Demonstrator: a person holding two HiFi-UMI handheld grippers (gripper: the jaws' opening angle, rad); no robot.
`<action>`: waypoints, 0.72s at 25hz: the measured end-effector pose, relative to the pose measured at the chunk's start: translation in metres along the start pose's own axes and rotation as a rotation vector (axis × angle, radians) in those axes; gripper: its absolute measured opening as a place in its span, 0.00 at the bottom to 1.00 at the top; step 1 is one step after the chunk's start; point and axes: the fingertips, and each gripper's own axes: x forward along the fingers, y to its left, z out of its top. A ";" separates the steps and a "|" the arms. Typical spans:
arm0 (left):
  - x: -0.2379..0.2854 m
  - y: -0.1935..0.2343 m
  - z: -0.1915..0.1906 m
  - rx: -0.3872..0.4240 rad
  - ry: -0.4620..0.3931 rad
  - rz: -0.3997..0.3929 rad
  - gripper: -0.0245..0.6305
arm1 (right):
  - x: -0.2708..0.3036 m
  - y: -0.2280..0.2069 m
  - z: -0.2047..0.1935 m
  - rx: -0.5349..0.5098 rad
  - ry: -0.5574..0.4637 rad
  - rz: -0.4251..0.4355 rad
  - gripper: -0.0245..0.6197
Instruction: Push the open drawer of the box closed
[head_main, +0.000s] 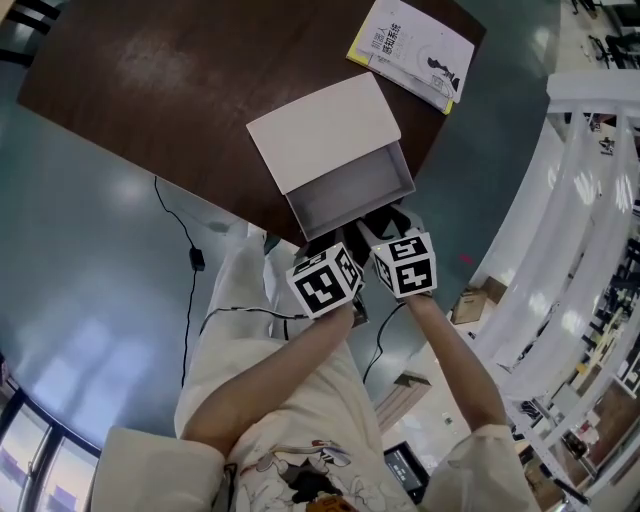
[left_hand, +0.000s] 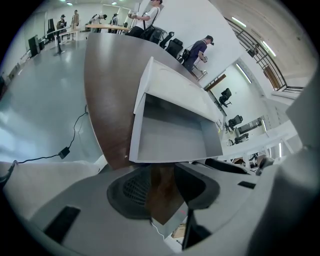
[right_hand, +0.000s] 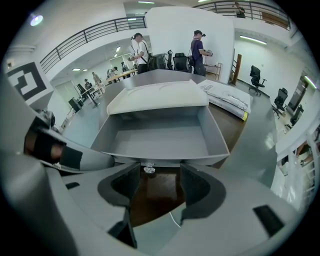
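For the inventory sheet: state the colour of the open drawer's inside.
Plain light grey; the drawer shows best in the right gripper view.

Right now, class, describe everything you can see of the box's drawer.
The drawer is a shallow, empty grey tray, smooth like card or plastic. It is pulled well out from under the white box, toward the near edge of the brown table. A small clear knob sits at the middle of its front wall. The right gripper has its open jaws either side of that knob; contact is unclear.
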 end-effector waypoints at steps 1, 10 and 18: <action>0.000 0.000 0.000 0.003 0.000 0.001 0.27 | 0.000 0.000 0.000 0.006 0.003 -0.003 0.43; 0.003 -0.003 0.016 0.005 -0.025 0.000 0.27 | 0.004 -0.002 0.018 -0.003 -0.017 -0.017 0.43; 0.000 -0.003 0.031 -0.002 -0.038 -0.002 0.27 | 0.007 -0.001 0.033 -0.009 -0.017 -0.014 0.43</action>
